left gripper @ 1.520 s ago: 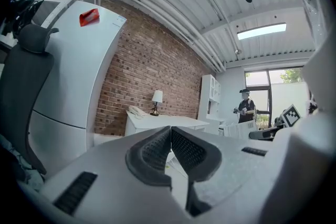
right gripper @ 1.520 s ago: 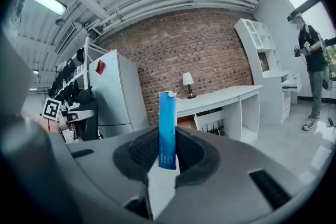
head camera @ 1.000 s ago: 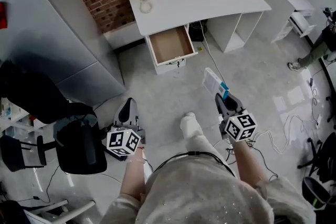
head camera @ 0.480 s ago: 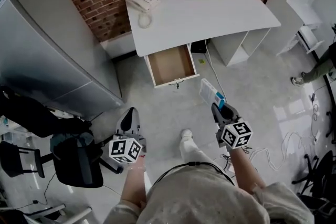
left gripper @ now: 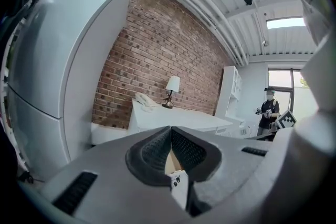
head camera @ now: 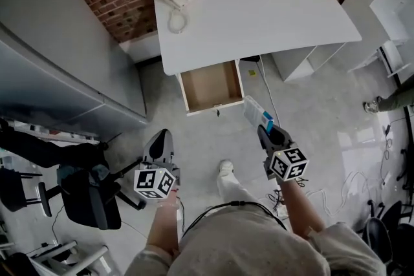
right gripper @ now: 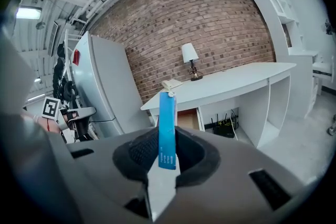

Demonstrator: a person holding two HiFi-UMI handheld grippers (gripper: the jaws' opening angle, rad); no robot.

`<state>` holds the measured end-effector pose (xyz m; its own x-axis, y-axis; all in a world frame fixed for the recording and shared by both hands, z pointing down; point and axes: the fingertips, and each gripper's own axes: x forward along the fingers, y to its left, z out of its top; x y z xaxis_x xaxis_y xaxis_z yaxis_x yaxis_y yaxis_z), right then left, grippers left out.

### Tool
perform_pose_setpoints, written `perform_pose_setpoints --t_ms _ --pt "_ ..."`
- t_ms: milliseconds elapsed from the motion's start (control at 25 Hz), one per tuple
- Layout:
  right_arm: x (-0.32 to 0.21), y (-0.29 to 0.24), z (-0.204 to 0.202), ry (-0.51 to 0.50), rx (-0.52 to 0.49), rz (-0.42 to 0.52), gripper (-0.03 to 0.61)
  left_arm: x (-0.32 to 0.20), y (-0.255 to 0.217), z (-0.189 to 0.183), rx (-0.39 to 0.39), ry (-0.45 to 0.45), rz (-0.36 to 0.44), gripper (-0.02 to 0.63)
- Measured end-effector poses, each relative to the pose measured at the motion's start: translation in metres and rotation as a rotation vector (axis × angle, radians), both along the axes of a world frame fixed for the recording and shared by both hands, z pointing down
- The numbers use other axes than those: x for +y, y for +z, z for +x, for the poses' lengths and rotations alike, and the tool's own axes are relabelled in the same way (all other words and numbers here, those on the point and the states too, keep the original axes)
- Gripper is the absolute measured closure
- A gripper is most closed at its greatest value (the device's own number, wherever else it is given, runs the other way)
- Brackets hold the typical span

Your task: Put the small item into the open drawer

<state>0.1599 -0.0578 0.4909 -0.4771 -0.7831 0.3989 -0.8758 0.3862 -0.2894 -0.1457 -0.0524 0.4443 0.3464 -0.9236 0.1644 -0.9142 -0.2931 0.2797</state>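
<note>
Closer to drawer than 1 s ago. R claw clenched on small item, flat blue pkt, held short of drawer. L claw pinched shut, empty. Approach + drop-in left to do

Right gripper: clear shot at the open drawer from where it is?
Probably yes. The right gripper, shut on the blue packet, has only bare floor before the drawer, which looks empty. A step closer is likely needed.
</note>
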Motion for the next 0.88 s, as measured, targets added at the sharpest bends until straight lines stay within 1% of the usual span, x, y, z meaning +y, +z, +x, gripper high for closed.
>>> perform_pose_setpoints --t_ms 280,560,720,880 --pt "-0.03 0.031 0.003 -0.014 -0.01 -0.068 0.497 -0.029 0.024 0.009 -0.011 -0.009 -0.058 0.607" --pt "-0.059 0.056 -0.001 -0.044 -0.026 -0.105 0.499 -0.051 0.042 0.02 -0.011 -0.007 -0.082 0.607" --pt "-0.073 0.067 -0.009 -0.029 -0.041 -0.136 0.498 -0.065 0.056 0.024 -0.009 0.012 -0.117 0.607" --pt "-0.086 0.078 -0.016 -0.019 -0.047 -0.16 0.497 -0.082 0.067 0.03 0.001 0.045 -0.128 0.607"
